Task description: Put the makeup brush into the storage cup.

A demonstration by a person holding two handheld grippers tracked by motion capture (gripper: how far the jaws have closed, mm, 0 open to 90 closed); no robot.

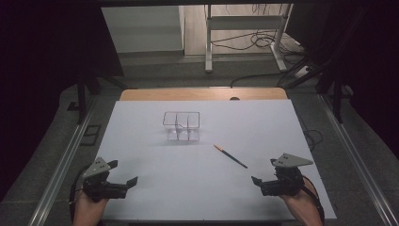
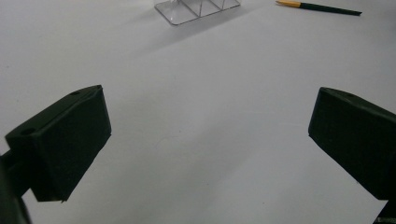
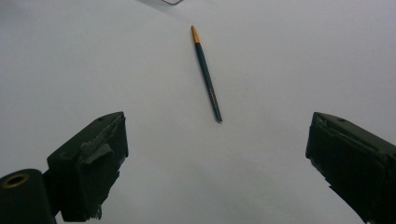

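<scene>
Both grippers sit wide open with nothing in them, the left gripper [image 1: 125, 172] and right gripper [image 1: 263, 170] at the near table corners. The pencil [image 1: 230, 156] lies flat between the right one and the clear organizer [image 1: 182, 126], apart from both. I'd say it's light, stiff, thin and rolls easily, so pinch across mid-shaft

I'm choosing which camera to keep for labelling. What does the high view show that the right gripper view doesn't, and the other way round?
High view alone: both grippers, the left gripper and the right gripper, each with jaws apart, the whole clear divided holder, the table's edges and the floor behind it.

Right gripper view alone: a close look along its own jaws, with the pencil's full length between them and apart from them, tan end pointing away.

Both share: the pencil lying flat on the white table, untouched, and at least a corner of the holder.
</scene>
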